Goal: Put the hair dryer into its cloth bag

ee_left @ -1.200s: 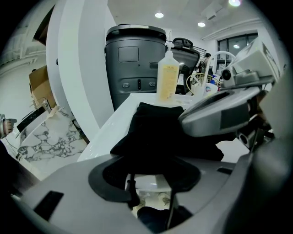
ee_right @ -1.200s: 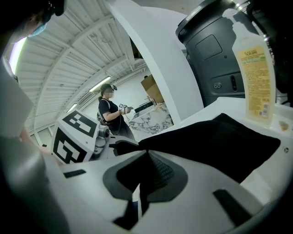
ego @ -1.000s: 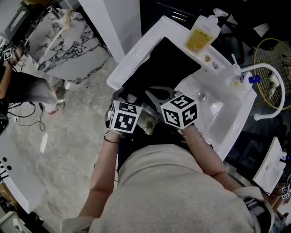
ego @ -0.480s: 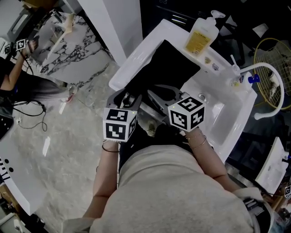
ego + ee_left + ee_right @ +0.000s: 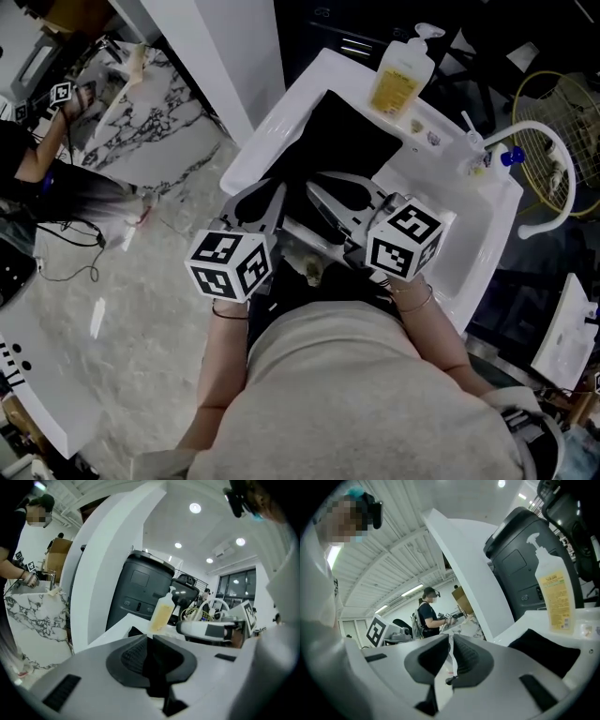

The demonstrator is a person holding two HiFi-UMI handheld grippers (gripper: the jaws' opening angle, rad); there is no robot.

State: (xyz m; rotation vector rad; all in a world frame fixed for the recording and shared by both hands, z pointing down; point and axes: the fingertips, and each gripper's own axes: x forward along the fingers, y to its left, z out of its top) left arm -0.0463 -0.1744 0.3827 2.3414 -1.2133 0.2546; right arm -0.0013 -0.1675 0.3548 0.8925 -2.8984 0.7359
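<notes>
Black cloth bag lies flat, seemingly unfilled — left tongs just closed empty; right tongs closing, a sliver apart, empty.

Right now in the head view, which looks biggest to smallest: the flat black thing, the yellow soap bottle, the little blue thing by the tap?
Largest: flat black thing
Then: yellow soap bottle
Smallest: little blue thing
They sit about equally far away.

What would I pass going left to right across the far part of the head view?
Marble counter → black cloth → soap bottle → tap → wire guard
</notes>
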